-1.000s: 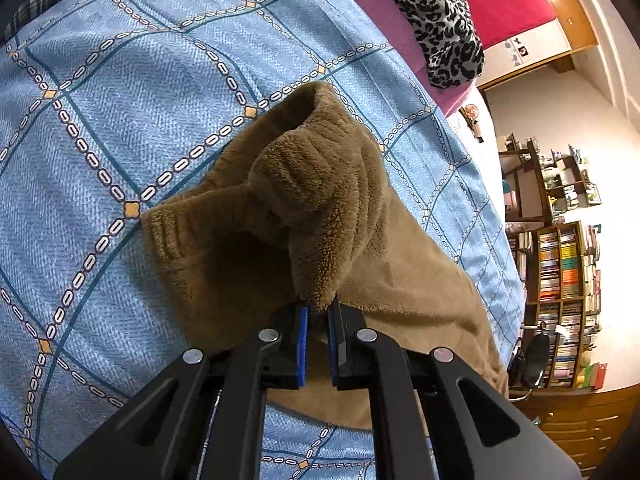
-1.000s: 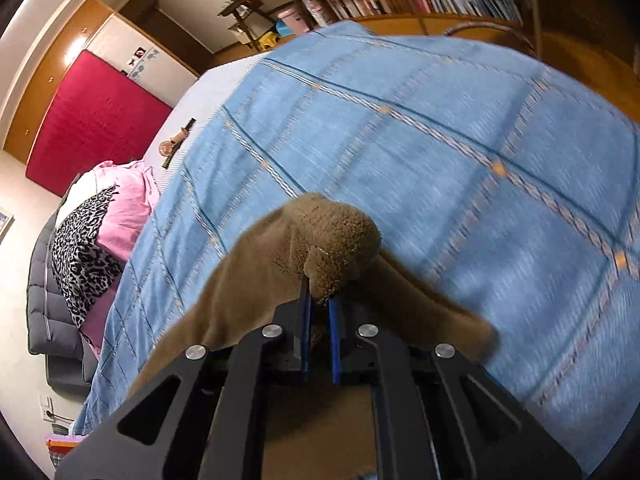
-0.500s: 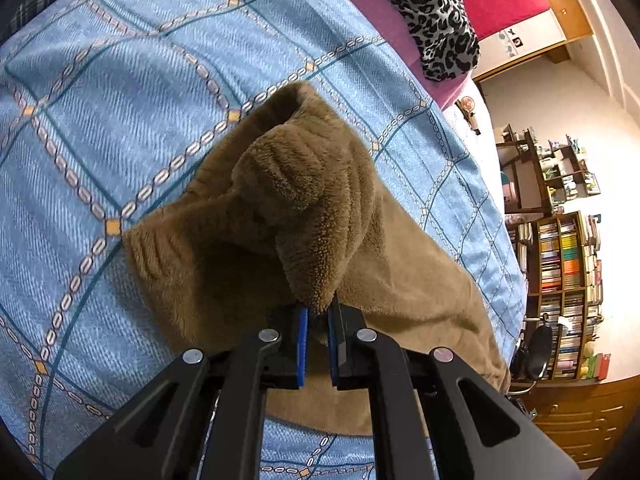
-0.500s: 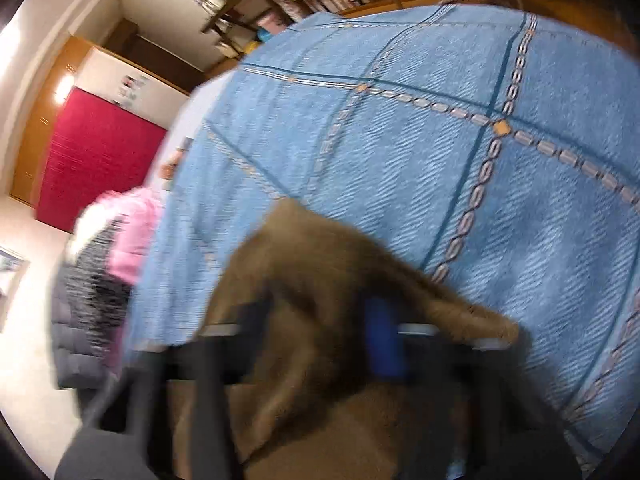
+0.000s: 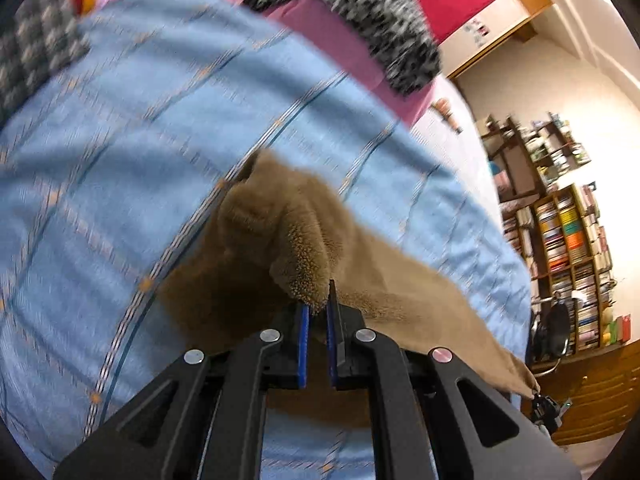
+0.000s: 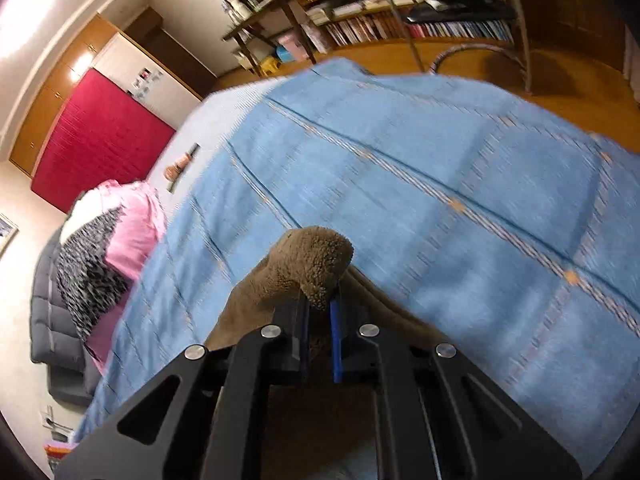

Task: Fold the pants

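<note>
Brown fleece pants [image 5: 256,264] hang over a bed with a blue patterned cover [image 5: 120,160]. My left gripper [image 5: 316,312] is shut on a bunched edge of the pants and holds it up above the cover. The cloth stretches to the right, where my other gripper shows small at the far corner [image 5: 544,404]. In the right wrist view, my right gripper [image 6: 320,308] is shut on another bunched corner of the pants [image 6: 312,264], lifted over the blue cover [image 6: 440,200]. Both views are motion-blurred.
Pink and leopard-print bedding [image 5: 360,28] lies at the head of the bed. A small brush-like object [image 6: 182,164] lies on the white sheet. Bookshelves [image 5: 568,260] and a chair [image 6: 460,12] stand beyond the bed's edge. A red panel [image 6: 96,136] is on the wall.
Both grippers have lifted and pulled back with the pants still held. More of the room shows in both views, and the cloth now stretches taut between the grippers.
</note>
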The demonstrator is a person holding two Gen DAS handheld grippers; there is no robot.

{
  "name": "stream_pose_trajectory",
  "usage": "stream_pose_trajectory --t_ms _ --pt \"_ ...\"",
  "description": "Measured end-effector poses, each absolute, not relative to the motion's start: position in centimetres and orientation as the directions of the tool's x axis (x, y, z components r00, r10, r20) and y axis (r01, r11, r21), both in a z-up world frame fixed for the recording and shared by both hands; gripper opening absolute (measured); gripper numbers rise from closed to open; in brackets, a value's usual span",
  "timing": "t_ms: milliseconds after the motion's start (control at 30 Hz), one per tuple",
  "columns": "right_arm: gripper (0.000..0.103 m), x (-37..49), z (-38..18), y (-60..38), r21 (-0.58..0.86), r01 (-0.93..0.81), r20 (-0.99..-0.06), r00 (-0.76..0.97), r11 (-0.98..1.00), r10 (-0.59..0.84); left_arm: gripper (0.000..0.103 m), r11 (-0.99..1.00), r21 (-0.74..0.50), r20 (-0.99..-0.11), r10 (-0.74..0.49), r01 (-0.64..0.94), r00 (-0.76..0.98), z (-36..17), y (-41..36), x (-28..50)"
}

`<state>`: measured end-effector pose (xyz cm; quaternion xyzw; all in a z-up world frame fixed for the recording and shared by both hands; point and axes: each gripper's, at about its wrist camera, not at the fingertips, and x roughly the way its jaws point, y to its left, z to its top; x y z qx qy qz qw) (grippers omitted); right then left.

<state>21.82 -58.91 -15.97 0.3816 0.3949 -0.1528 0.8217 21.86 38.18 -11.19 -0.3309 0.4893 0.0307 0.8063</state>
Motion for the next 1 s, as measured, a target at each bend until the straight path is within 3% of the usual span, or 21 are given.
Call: stream_pose_trajectory --t_ms 200,433,533,567,633,733,800,1000 --pt "0.008 17.9 -21.0 -58.0 0.42 0.6 -0.825 0.566 0.682 0.01 0.007 0.783 -0.443 -0.871 -0.259 -0.438 0.418 -19.0 38.0 18.3" --pt "0.009 18.0 -20.8 -57.5 0.362 0.564 -0.817 0.576 0.742 -0.039 0.011 0.858 -0.343 -0.89 -0.165 -0.383 0.426 -18.5 36.6 18.4" --pt "0.027 17.4 -20.3 -57.6 0.322 0.572 -0.819 0.567 0.754 -0.081 0.012 0.844 -0.35 -0.889 -0.163 -0.407 0.427 -18.3 37.2 18.2" --pt "0.037 16.9 -20.1 -57.9 0.321 0.584 -0.817 0.569 0.746 -0.093 0.012 0.837 -0.356 -0.889 -0.167 -0.415 0.426 -18.5 37.4 18.1" --pt "0.042 16.2 -19.6 -58.5 0.325 0.6 -0.81 0.576 0.731 -0.113 0.012 0.826 -0.364 -0.89 -0.172 -0.43 0.422 -18.5 37.6 18.0" --pt "0.042 15.4 -18.3 -58.8 0.268 0.612 -0.797 0.575 0.744 -0.186 0.032 0.828 -0.321 -0.905 -0.126 -0.459 0.406 -17.9 37.7 17.5" --pt "0.042 15.4 -17.3 -58.8 0.234 0.6 -0.782 0.584 0.765 -0.219 0.051 0.851 -0.25 -0.917 -0.054 -0.462 0.396 -16.8 37.5 17.1" --pt "0.042 19.2 -16.3 -58.4 0.234 0.53 -0.759 0.624 0.815 -0.188 0.053 0.901 -0.031 -0.892 0.171 -0.433 0.418 -12.9 35.5 15.7"
